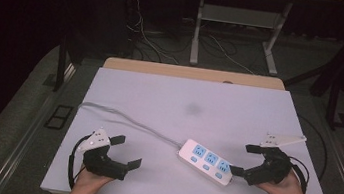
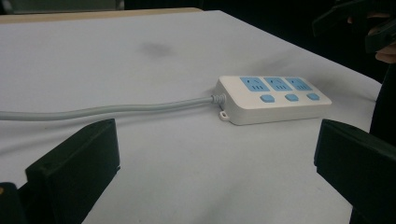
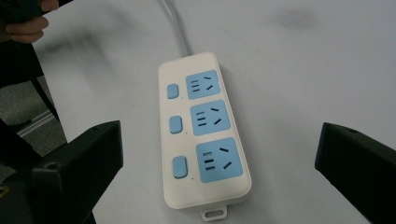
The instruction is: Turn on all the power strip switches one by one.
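A white power strip (image 1: 206, 162) with three blue sockets and three blue switches lies flat on the white table (image 1: 189, 104), right of centre near the front. Its grey cable (image 1: 126, 120) runs off to the left edge. My right gripper (image 1: 245, 160) is open just right of the strip's end, one jaw close to that end. In the right gripper view the strip (image 3: 201, 135) lies between and ahead of the wide-apart jaws. My left gripper (image 1: 127, 151) is open at the front left, well apart from the strip (image 2: 271, 98), with bare table between its jaws.
A faint dark smudge (image 1: 192, 109) marks the table's middle. Behind the table stand a desk frame (image 1: 239, 30) and loose cables (image 1: 143, 32) on the floor. A dark stand (image 1: 61, 62) is at the left, another (image 1: 333, 103) at the right.
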